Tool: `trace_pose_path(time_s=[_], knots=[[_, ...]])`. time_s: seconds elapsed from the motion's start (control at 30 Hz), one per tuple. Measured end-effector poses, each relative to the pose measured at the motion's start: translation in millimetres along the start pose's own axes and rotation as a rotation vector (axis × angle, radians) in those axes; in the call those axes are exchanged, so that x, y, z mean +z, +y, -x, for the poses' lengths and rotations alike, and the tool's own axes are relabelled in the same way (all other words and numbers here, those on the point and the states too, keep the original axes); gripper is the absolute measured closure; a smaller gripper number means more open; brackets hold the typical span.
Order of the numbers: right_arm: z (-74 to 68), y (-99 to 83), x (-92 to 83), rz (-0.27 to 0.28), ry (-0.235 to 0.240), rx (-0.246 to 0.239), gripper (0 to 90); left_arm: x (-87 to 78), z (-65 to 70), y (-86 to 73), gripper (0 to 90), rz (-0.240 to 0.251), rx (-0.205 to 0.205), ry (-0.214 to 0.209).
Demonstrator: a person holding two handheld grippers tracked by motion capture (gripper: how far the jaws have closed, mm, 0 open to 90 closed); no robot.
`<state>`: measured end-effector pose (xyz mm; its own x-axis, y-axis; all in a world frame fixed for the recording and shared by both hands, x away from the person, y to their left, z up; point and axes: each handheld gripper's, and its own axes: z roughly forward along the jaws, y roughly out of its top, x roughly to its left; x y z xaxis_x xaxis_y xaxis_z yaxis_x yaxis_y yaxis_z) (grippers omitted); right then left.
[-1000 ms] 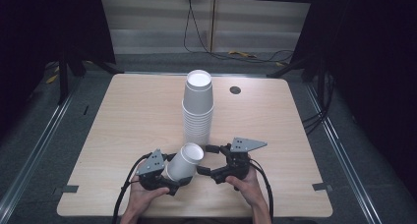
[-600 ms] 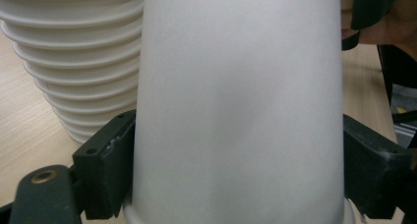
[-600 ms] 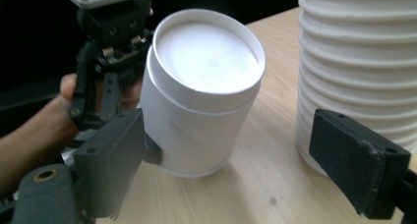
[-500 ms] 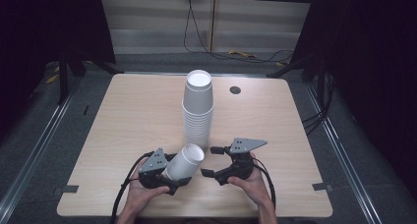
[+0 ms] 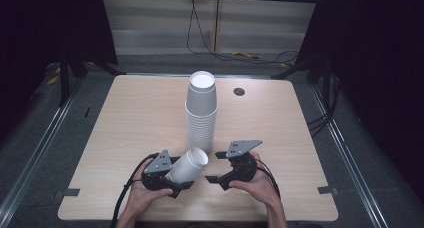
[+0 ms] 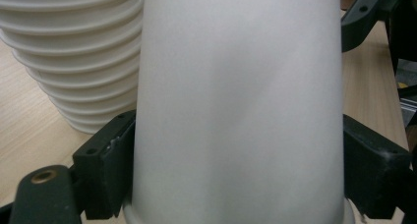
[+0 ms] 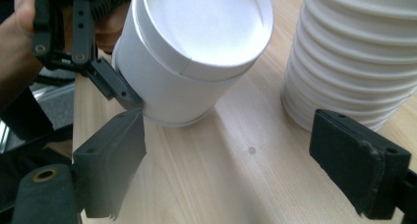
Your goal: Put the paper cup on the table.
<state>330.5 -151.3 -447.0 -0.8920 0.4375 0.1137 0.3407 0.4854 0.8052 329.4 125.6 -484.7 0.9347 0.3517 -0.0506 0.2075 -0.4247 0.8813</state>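
A single white paper cup (image 5: 189, 164) lies on its side in my left gripper (image 5: 179, 173), which is shut on it near the mouth end, one jaw on each side of the wall (image 6: 241, 106). Its closed base (image 7: 196, 52) points toward my right gripper (image 5: 215, 167). The right gripper (image 7: 246, 170) is open just to the right of the cup, with bare tabletop between its jaws. A tall stack of white cups (image 5: 201, 110) stands upside down at the table's centre, just beyond both grippers (image 7: 364, 52).
The light wooden table (image 5: 125, 118) has a small round grommet (image 5: 239, 92) behind and to the right of the stack. Its front edge runs just below my hands. Cables lie on the floor beyond the table's far edge.
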Motion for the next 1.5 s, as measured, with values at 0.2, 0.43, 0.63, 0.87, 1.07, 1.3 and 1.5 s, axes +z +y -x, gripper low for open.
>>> trace_pose_path(time_s=[0.2, 0.43, 0.63, 0.87, 1.07, 1.3, 1.5], knots=[[1.5, 6.3, 2.5, -0.039, -0.001, -0.028, 13.8, -0.8, -2.8, 3.3, 14.0, -0.045, 0.014, 0.013], [-0.7, 8.6, 1.1, -0.077, -0.016, -0.055, 14.3, -2.5, -0.4, 10.3, 14.3, -0.092, 0.055, 0.009], [-3.8, 10.2, 3.1, -0.118, -0.038, -0.078, 15.4, -1.6, 2.6, 11.5, 14.4, -0.154, 0.085, 0.004], [-4.1, 10.5, 10.2, -0.192, -0.034, -0.098, 18.5, -2.4, 2.2, 16.2, 14.6, -0.191, 0.122, -0.002], [-5.5, 17.9, 15.8, -0.276, -0.018, -0.150, 19.7, -2.9, 3.6, 19.3, 14.7, -0.244, 0.159, -0.003], [-8.3, 23.6, 18.5, -0.332, -0.001, -0.185, 18.8, -0.7, 3.2, 23.3, 14.6, -0.277, 0.182, -0.019], [-11.1, 27.6, 21.1, -0.369, 0.015, -0.201, 17.9, 2.1, 6.3, 27.6, 14.7, -0.321, 0.210, -0.023]])
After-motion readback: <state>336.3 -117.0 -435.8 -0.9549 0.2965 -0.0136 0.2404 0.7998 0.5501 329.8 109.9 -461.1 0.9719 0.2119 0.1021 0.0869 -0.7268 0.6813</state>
